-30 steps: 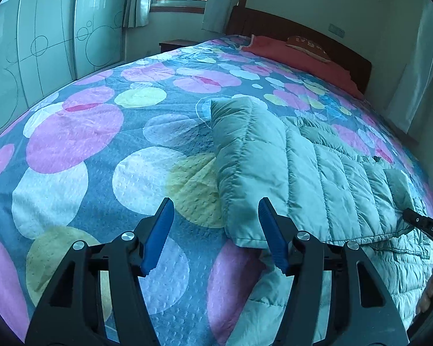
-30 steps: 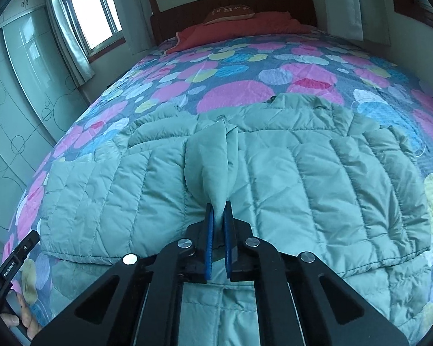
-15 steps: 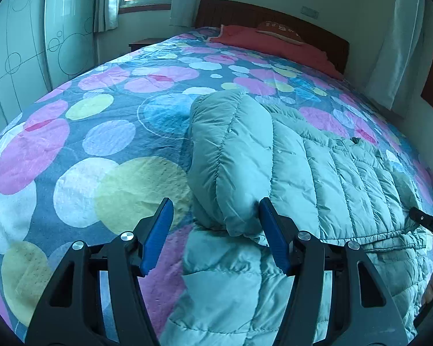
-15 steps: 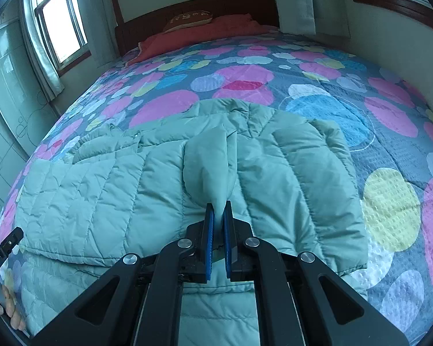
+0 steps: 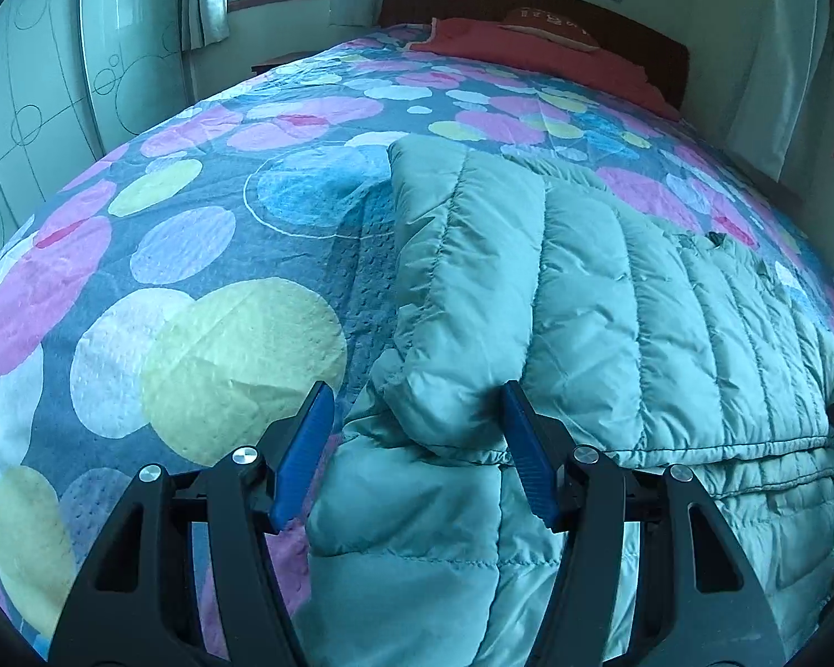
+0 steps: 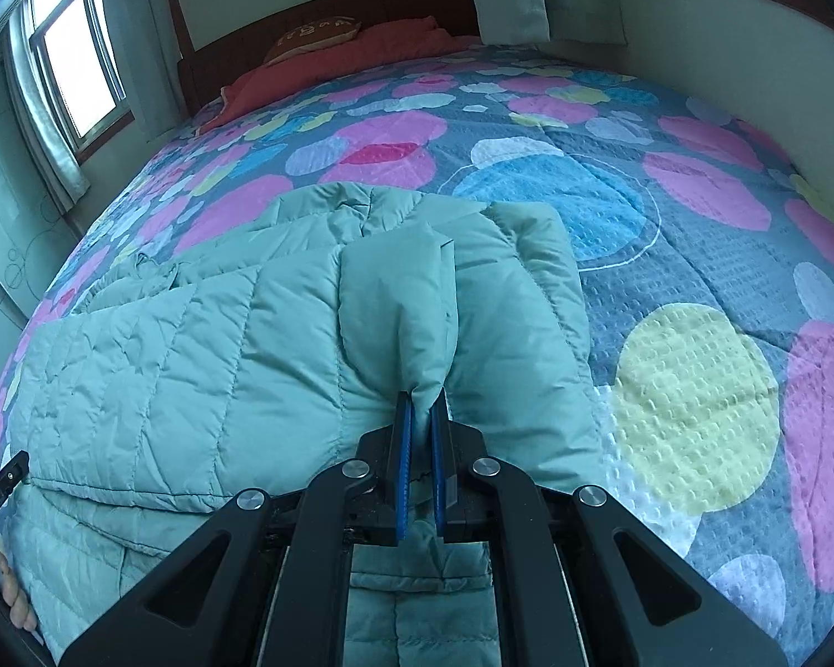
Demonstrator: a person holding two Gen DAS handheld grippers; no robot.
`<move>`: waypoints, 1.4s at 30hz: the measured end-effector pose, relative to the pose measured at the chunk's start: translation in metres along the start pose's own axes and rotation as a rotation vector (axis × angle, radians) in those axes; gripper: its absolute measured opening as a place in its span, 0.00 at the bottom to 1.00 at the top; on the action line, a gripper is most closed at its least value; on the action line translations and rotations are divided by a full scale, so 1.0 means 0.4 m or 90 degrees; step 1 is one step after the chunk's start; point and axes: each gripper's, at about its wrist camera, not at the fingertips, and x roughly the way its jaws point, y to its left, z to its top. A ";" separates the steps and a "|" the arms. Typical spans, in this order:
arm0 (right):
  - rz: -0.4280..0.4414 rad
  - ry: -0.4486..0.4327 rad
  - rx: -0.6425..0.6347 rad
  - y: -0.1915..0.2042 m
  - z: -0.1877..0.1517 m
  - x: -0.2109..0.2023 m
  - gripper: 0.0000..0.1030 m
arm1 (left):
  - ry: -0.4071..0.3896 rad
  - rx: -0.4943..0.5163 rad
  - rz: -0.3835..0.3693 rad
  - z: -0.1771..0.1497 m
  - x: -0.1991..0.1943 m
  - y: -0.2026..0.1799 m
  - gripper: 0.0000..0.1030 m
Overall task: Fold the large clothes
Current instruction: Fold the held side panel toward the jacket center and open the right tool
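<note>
I see a pale green quilted puffer jacket point(image 5: 611, 300) lying on the bed point(image 5: 205, 255), its shell smooth and slightly glossy, stitched into long padded channels. One half is folded over the other, so a rounded, puffy edge runs toward the headboard. Under it the bedspread is a dimpled, waffle-like fabric printed with big overlapping circles in pink, yellow, blue and white; a red pillow point(image 6: 328, 64) lies at the far end.

My left claw point(image 5: 411, 444) stands fairly wide open, its blue ribbed pads point(image 5: 306, 444) on either side of the jacket's near folded corner. The right-hand pad sits against the fabric; the other is clear of it.

My right claw point(image 6: 422, 436) is closed tight on a pinch of the jacket, and the fabric bulges up from between the pads in a soft, rounded fold.
</note>
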 end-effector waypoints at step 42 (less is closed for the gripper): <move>-0.034 -0.067 0.033 -0.016 0.039 -0.100 0.30 | -0.058 0.018 -0.006 0.093 -0.047 -0.018 0.61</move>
